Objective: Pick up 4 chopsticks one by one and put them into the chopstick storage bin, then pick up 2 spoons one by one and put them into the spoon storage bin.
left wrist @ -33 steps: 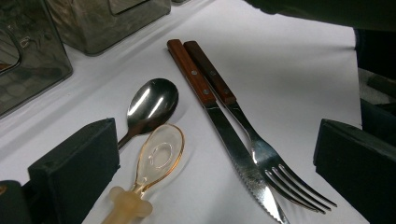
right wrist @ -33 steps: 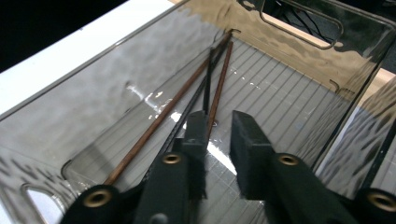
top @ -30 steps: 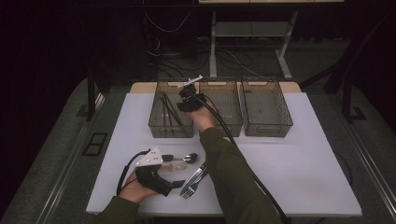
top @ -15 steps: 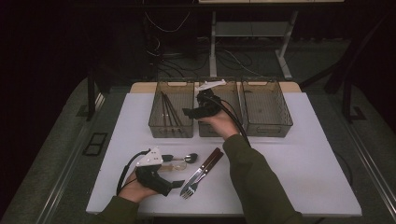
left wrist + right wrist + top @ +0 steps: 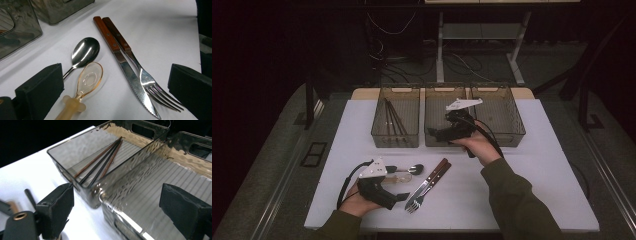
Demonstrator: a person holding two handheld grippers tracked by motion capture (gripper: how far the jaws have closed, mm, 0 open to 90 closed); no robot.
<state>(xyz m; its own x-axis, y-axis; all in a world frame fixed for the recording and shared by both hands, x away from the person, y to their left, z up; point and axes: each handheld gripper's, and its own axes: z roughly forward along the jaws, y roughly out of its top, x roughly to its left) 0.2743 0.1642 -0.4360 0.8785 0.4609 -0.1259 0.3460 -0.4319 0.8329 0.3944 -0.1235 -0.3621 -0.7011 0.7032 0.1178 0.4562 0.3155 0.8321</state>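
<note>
Sorting is only partly done: the chopsticks [image 5: 393,119] lie in the left bin [image 5: 396,137], while the middle bin [image 5: 160,202] looks bare. The right gripper [image 5: 435,133], jaws just opened wide with nothing between them, hangs over the bins. Left on the table [image 5: 522,190]: steel spoon [image 5: 83,53], clear spoon [image 5: 88,80], knife [image 5: 125,67] and fork [image 5: 147,85], all between the left gripper [image 5: 404,196]'s spread, empty jaws.

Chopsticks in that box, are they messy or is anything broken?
Nothing looks broken or spilled. The chopsticks lie slanted and crossing in the left bin, a bit untidy. On the table, the knife and fork lie close together, overlapping at the fork's head.
</note>
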